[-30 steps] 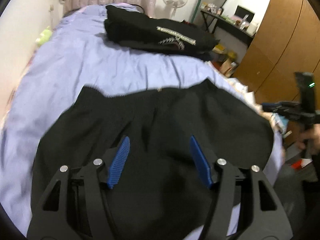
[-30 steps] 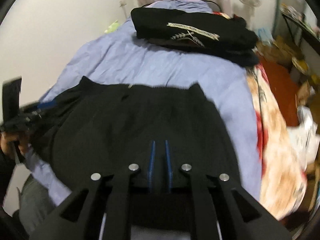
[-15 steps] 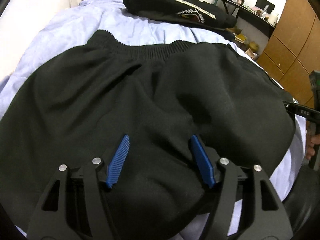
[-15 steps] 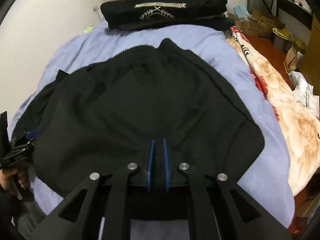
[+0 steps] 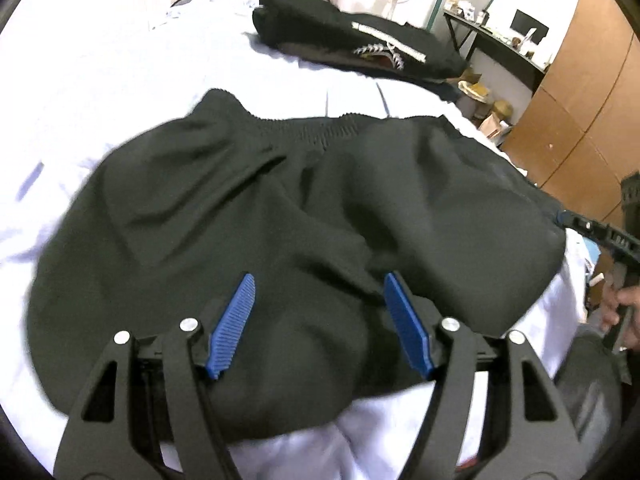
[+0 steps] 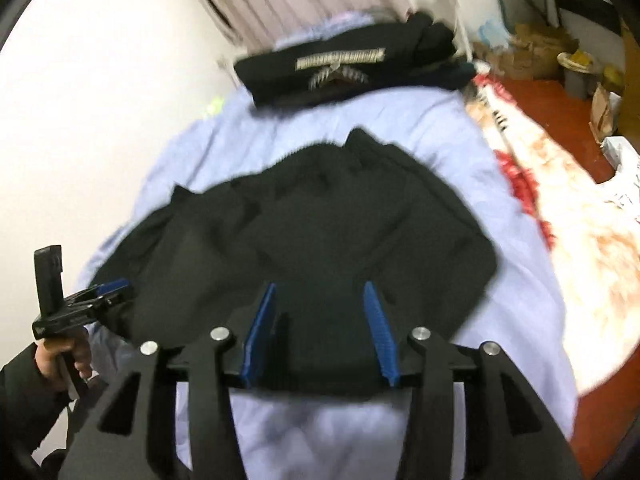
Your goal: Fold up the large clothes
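Bedroom, pale blue bed sheet; black garment spread rumpled across its near end, ribbed waistband away from the cameras; folded black clothes pile beyond; left gripper and right gripper over the near hem, jaws apart, gripping nothing

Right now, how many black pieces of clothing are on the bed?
2 that I can tell: black garment spread out close by under both open grippers, and folded black clothing at the bed's far end. That folded pile may hold more than one piece.
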Demonstrator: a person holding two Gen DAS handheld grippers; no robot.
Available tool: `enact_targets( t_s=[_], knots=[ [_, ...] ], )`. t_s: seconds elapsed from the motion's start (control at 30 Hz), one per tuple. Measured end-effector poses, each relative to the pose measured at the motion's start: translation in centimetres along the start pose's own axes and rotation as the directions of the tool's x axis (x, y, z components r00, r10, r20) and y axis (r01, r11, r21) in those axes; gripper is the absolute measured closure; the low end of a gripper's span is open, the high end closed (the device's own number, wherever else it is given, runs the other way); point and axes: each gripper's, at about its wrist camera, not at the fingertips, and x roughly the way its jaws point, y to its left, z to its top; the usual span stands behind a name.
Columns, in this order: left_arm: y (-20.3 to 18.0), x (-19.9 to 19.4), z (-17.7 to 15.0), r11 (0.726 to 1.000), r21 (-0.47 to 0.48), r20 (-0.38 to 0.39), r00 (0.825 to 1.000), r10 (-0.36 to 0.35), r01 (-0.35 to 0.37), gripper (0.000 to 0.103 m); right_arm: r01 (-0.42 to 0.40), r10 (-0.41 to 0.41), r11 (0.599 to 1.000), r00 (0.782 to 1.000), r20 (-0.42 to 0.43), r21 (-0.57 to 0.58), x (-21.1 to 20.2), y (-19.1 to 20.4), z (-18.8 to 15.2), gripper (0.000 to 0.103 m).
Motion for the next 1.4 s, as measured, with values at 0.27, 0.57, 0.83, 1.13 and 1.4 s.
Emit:
enact_targets(
  t_s=[0.27, 0.57, 0.83, 1.13, 1.4],
  knots=[
    [3.4, -5.2, -2.2, 0.996, -0.063, 0.051, 0.997, 0.059, -0.056, 0.031, -0.021, 0.004, 0.986, 0.995, 0.101, 0.166, -2.6, -4.7, -1.5, 0.052],
    [6.3, -7.4, -3.5, 0.988, -0.07, 0.09, 0.986, 0.141, -0.135, 0.021, -0.072, 0.056, 0.981, 0.994, 0.091, 0.178, -1.2, -5.3, -1.1, 0.045],
    [8.5, -7.9, -3.5, 0.984, -0.103, 0.119, 0.981, 0.156, -0.144, 0.016, -0.092, 0.089, 0.983, 0.996, 0.029, 0.157, 0.7, -4.9, -1.0, 0.039],
    [10.2, -6.2, -4.0, 0.987, -0.145, 0.111, 0.99, 0.085, -0.069, 0.016, -0.087, 0.09, 0.984, 0.996, -0.015, 0.156, 1.9, -4.6, -1.1, 0.038],
    [9.4, -4.1, -3.1, 0.987, -0.126, 0.055, 0.993, 0.103, -0.096, 0.01, -0.081, 0.085, 0.983, 0.996, -0.017, 0.165, 2.0, -4.8, -1.2, 0.035]
  ],
)
